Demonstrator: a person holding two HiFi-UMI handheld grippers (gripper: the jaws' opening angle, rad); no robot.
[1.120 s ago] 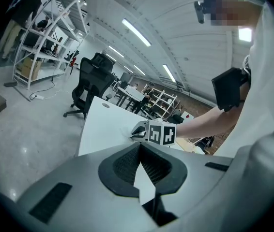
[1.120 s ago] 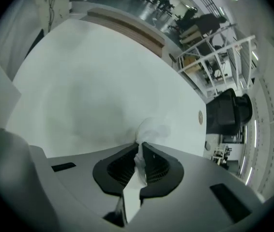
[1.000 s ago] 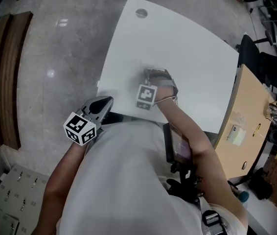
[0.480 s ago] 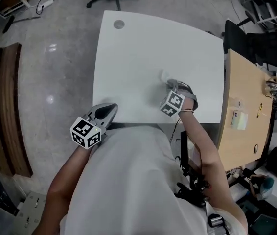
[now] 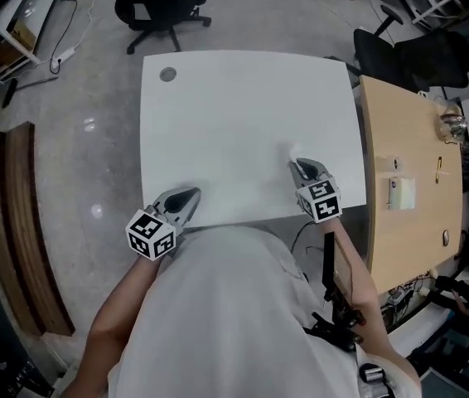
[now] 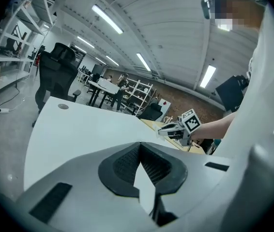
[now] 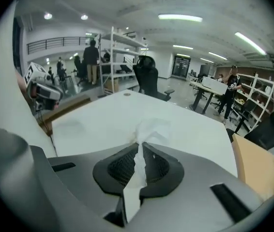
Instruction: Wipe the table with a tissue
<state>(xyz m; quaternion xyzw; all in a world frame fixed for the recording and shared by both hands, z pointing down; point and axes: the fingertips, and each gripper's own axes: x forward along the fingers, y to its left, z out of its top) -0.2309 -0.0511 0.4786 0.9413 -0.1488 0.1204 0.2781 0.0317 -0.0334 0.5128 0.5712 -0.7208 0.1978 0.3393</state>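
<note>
The white table [image 5: 234, 114] fills the middle of the head view. My right gripper [image 5: 299, 166] is near the table's front right corner, shut on a crumpled white tissue [image 5: 292, 150] that sticks out past its tips. The right gripper view shows the tissue [image 7: 149, 129] pinched between the jaws of that gripper [image 7: 141, 149], just above the tabletop. My left gripper [image 5: 183, 199] hovers at the table's front left edge, its jaws together with nothing in them. From the left gripper view, the left gripper [image 6: 140, 146] looks across the table [image 6: 79, 129] at the right gripper [image 6: 172, 130].
A wooden desk [image 5: 408, 164] with small items adjoins the table's right side. Office chairs [image 5: 164, 7] stand beyond the far edge. A round cable hole [image 5: 167, 75] marks the far left corner. A wooden bench [image 5: 19, 222] lies on the floor at left.
The right gripper has carried the tissue from the table's middle front to the front right corner and rolled over. The left gripper has shifted a little along the front edge.
</note>
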